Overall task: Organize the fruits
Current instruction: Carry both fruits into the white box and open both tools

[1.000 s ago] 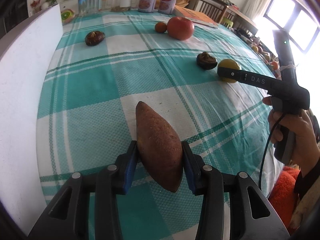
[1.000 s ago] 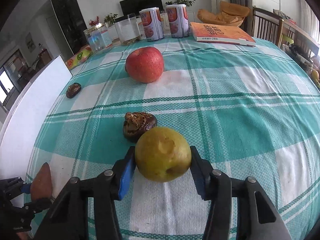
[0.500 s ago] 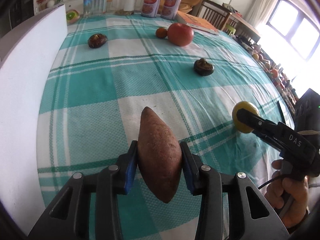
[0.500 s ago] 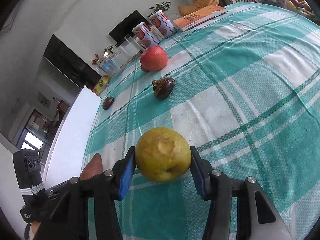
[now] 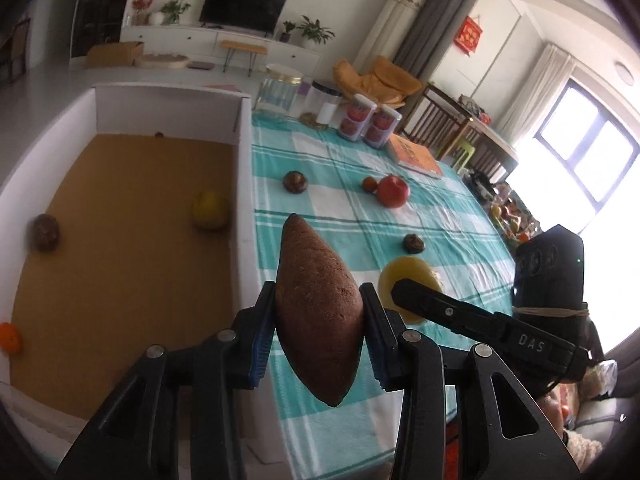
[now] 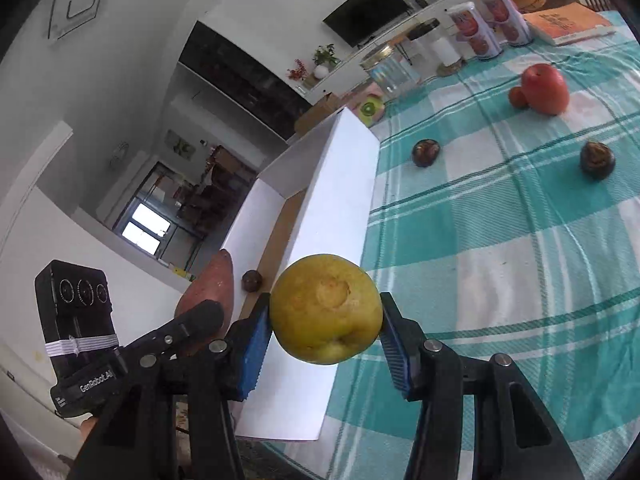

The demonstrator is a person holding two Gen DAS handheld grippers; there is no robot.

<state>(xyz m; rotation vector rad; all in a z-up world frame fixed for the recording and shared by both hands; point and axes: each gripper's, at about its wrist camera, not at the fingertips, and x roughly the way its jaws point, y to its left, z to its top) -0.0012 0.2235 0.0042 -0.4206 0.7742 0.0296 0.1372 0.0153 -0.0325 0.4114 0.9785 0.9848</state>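
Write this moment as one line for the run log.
left tool: shut on sweet potato | right tool: shut on yellow fruit | both lifted beside white box | apple on table

A woven checked cloth [image 5: 400, 224] covers the worktop; the box [image 5: 120, 240] has matt cardboard flooring; the sweet potato [image 5: 316, 312] looks rough.

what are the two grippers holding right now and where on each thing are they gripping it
The left gripper clamps the sweet potato across its thick middle; the right gripper clamps the yellow fruit across its widest part, side to side.
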